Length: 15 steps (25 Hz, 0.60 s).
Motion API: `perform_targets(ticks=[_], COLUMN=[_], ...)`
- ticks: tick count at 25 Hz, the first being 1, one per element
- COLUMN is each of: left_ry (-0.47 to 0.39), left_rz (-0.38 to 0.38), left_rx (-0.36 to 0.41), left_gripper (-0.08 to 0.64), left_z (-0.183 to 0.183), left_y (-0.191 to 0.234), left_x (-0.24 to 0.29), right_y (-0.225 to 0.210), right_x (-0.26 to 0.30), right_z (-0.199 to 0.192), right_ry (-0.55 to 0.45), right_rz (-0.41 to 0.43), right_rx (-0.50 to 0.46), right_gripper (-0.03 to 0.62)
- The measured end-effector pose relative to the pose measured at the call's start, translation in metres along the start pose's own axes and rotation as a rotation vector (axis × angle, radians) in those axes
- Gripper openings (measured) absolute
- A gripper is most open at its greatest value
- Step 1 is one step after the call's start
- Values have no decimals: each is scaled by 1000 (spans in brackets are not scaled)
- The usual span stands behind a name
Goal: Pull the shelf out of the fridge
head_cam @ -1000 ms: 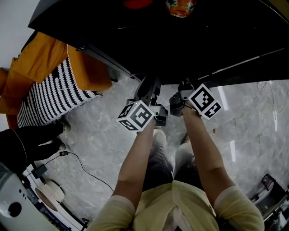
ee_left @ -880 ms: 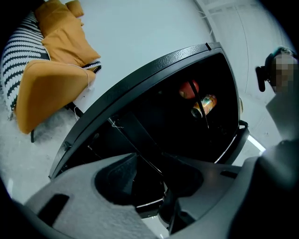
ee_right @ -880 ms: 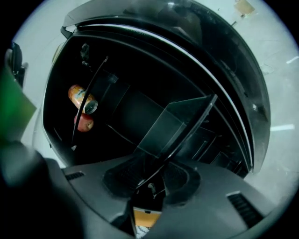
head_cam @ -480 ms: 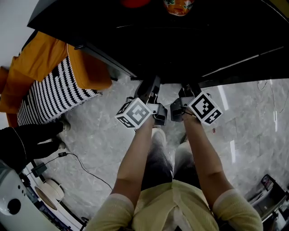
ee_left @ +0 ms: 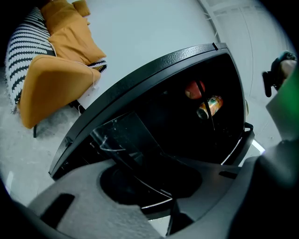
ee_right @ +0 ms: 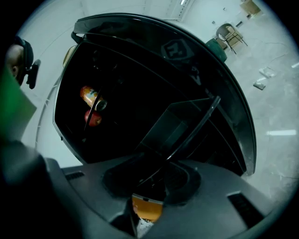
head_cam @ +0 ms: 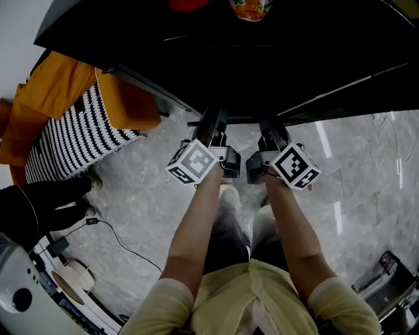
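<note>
At 12 o'clock in head view, black fridge (head_cam: pixel 275 72) holds one orange drink can (head_cam: pixel 249 8), one red round fruit (head_cam: pixel 186 4) at the can's 9 o'clock, and one clear flat shelf (ee_right: pixel 173 126), front edge at the fridge mouth. Right hand-held gripper (ee_right: pixel 154 179) is clamped on that edge. Left hand-held gripper (ee_left: pixel 156 186) has jaws wide, just been closing, with the edge between them, ungripped.

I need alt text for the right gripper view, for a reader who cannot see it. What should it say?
The right gripper holds the near edge of a clear shelf, which slants out of an open black fridge. Deeper inside the fridge are an orange can and a red fruit.
</note>
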<state>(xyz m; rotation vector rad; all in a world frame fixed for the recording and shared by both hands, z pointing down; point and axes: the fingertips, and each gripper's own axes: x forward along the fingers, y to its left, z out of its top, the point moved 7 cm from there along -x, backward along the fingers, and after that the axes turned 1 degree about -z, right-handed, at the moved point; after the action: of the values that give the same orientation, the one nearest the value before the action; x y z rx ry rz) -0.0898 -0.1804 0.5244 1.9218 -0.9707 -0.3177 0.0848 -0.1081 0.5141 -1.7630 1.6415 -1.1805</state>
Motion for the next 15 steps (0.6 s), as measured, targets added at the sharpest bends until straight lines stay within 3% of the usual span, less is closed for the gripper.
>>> perform_targets(ticks=[2, 15], left_ry=[-3, -27], left_rz=[5, -86], left_rx=[-2, -26], left_gripper=[110, 94], left_z=[1, -6], left_y=[-2, -1], left_x=[-3, -18], right_y=[0, 4], right_x=[-4, -20], right_z=[0, -1], right_ry=[1, -9], right_rz=[2, 16], right_rx=[-8, -50], right_gripper=[115, 115])
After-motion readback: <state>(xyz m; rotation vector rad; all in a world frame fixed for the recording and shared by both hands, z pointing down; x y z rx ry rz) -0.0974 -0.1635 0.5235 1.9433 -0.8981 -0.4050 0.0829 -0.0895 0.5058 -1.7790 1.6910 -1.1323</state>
